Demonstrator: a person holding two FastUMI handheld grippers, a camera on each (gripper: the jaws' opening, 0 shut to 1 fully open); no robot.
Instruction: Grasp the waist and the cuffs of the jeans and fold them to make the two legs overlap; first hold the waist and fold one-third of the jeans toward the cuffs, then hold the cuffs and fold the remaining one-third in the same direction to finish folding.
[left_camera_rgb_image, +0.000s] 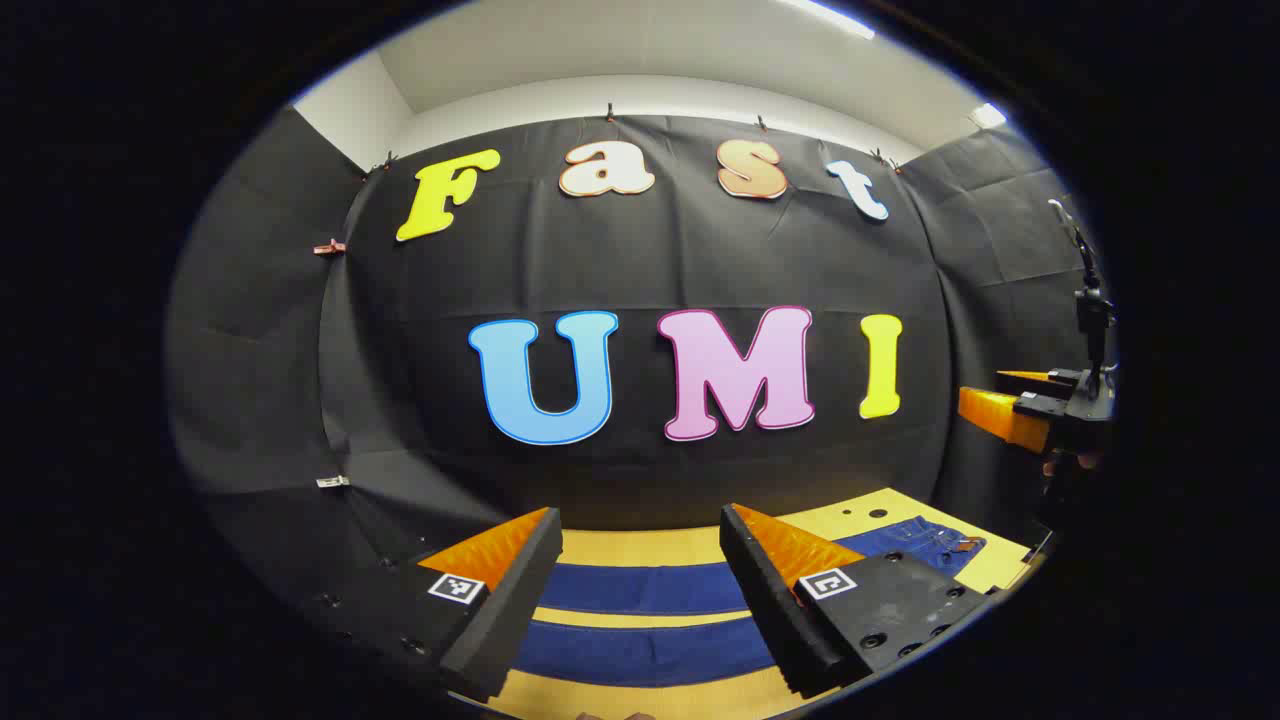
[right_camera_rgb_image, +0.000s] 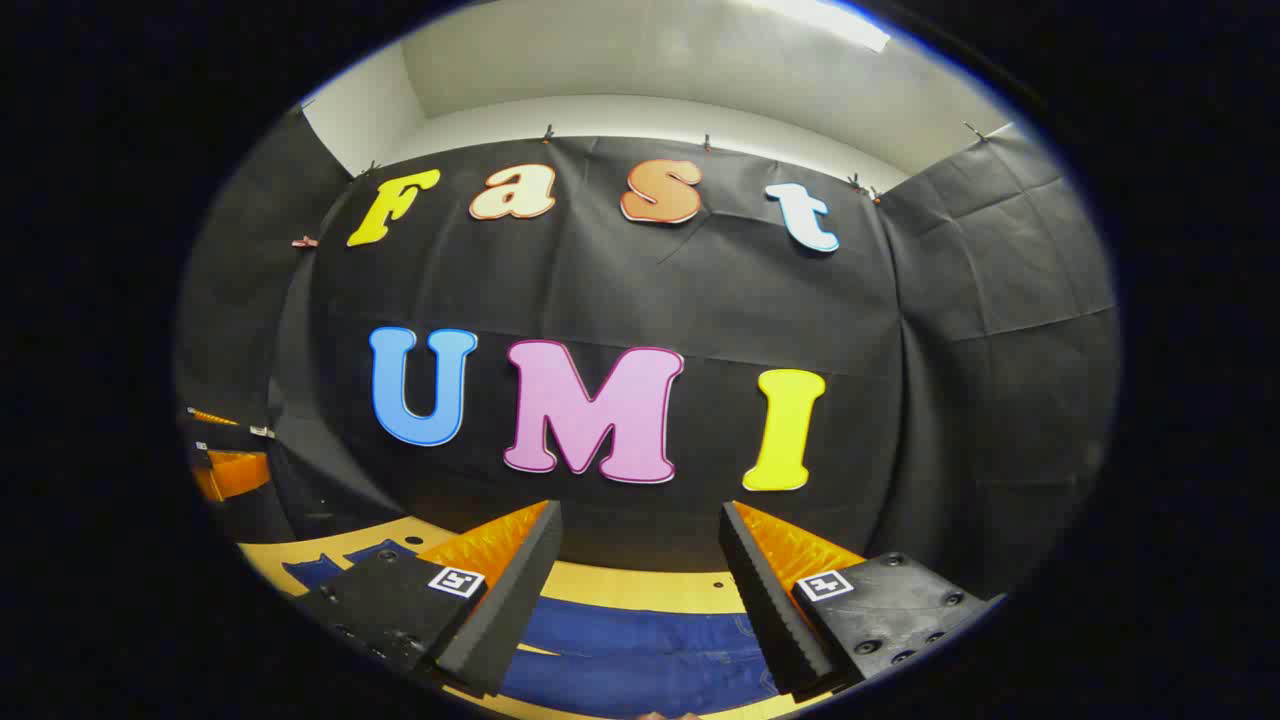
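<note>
Hovering wide apart, two tongs, left and right, above one jeans.

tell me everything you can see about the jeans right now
The jeans are dark blue denim, lying flat and unfolded on a pale wooden table. In the left gripper view the two legs run side by side as separate bands with a strip of table between them, and the waist end, with stitching and a small brown patch, lies toward the right. Both claws, left and right, hang open above the cloth; nothing grips it.
</note>
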